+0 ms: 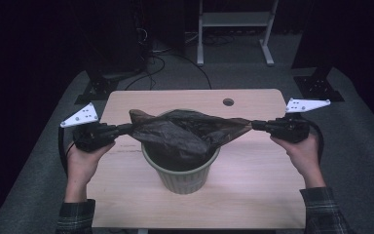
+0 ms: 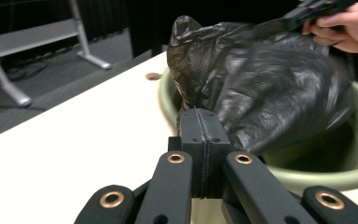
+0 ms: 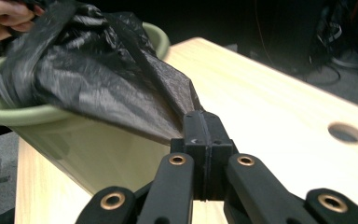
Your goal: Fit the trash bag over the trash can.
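Observation:
A black plastic bag (image 1: 185, 130) is stretched across the top of a pale green ribbed bin (image 1: 182, 175) that stands mid-table. My left gripper (image 1: 126, 128) is shut on the bag's left edge, and my right gripper (image 1: 253, 125) is shut on its right edge, each just outside the bin's rim. In the left gripper view the closed jaws pinch the bag (image 2: 261, 79) over the bin's rim (image 2: 307, 175). The right gripper view has the film (image 3: 98, 79) drawn taut from the jaws toward the bin (image 3: 65, 135). The bag's middle sags into the bin.
The wooden table (image 1: 253, 195) has a round cable hole (image 1: 228, 102) near its far edge. Beyond it stand a white desk frame (image 1: 233, 29) and black stands with cables on a grey floor. A hand in a plaid sleeve holds each gripper.

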### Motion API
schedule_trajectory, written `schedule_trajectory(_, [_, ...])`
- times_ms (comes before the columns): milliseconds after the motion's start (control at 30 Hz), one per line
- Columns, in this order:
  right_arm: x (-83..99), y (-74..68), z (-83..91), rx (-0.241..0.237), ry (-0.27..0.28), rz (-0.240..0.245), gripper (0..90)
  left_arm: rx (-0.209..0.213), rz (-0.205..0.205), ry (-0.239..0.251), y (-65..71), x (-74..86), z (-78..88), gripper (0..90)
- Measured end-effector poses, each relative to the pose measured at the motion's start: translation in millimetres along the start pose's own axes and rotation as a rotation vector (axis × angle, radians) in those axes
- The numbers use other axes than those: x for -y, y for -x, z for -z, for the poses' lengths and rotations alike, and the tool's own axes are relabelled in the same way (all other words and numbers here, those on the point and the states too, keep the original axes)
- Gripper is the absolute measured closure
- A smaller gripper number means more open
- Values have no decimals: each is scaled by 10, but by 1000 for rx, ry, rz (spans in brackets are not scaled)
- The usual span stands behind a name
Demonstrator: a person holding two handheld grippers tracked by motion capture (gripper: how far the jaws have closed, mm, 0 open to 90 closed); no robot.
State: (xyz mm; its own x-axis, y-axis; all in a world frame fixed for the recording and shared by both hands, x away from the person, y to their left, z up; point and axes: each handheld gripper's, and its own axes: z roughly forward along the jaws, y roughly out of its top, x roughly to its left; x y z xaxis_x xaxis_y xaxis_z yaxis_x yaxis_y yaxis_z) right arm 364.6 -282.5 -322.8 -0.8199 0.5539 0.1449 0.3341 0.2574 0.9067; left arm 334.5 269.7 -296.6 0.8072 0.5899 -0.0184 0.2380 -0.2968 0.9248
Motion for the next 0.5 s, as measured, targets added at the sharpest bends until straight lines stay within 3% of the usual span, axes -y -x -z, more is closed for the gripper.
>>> schedule_trajectory(300, [297, 130, -62, 64, -95, -53, 900, -84, 41, -8, -134, 175, 139, 900])
schedule_trajectory(400, [380, 152, -42, 70, -109, -73, 900, -83, 53, 5, -154, 210, 174, 900])
schedule_trajectory(500, [420, 147, -21, 61, -100, -80, 900, -50, 48, 21, -122, 206, 158, 900])
